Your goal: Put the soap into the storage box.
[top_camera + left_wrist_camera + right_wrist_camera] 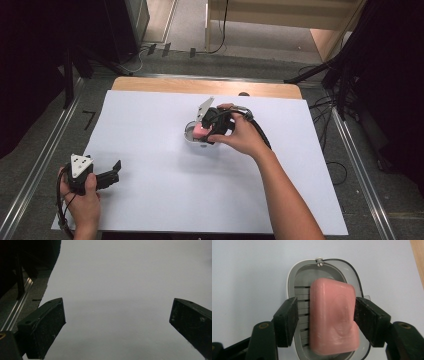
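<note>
Right gripper (325,315) straddles pink soap (333,320) over grey slatted dish (298,280), right pad touching, left a gap off: grip state unclear | left gripper (117,322) open, idle | advise: keep soap centred, level.

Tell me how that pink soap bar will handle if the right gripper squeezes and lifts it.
The pink soap bar looks solid, so probably stiff. Its glossy, rounded edges could slip between the right gripper pads. It sits loosely in the slatted soap dish, so it should lift free.
</note>
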Motion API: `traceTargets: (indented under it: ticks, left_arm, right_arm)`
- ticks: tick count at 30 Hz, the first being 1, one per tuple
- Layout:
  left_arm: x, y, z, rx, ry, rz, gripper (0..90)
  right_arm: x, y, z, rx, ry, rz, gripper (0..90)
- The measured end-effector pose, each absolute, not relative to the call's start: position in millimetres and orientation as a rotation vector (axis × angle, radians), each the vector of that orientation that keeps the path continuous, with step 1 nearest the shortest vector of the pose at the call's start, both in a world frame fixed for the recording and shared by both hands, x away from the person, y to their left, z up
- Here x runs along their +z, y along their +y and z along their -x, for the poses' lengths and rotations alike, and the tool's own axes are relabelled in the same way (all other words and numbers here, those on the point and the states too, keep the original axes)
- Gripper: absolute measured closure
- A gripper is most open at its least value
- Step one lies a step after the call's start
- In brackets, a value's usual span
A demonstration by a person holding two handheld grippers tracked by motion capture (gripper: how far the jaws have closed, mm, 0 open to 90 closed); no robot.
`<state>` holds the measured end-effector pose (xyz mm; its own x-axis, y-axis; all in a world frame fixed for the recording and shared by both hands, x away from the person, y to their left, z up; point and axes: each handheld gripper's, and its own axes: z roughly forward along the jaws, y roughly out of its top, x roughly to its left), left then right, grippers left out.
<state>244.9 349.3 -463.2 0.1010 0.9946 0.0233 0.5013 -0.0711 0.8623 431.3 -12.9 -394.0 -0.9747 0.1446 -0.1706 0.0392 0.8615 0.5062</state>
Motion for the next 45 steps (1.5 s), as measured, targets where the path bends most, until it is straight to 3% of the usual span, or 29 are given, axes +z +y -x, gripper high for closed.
traceTargets:
  ticks: [19, 30, 45]
  left_arm:
    - [-463.5, 349.1, -245.3, 0.877, 1.488, -1.665, 0.8]
    - [-463.5, 349.2, -245.3, 0.874, 1.486, -1.665, 0.8]
    - [-463.3, 348.5, -245.1, 0.879, 1.487, -1.672, 0.8]
  right_arm:
    - [-384.9, -33.8, -423.5, 0.77, 2.831, -0.254, 33.1]
    - [-389.8, -66.6, -421.8, 0.823, 2.844, -0.426, 14.2]
    - [-398.2, -104.6, -402.2, 0.869, 2.824, -0.516, 13.2]
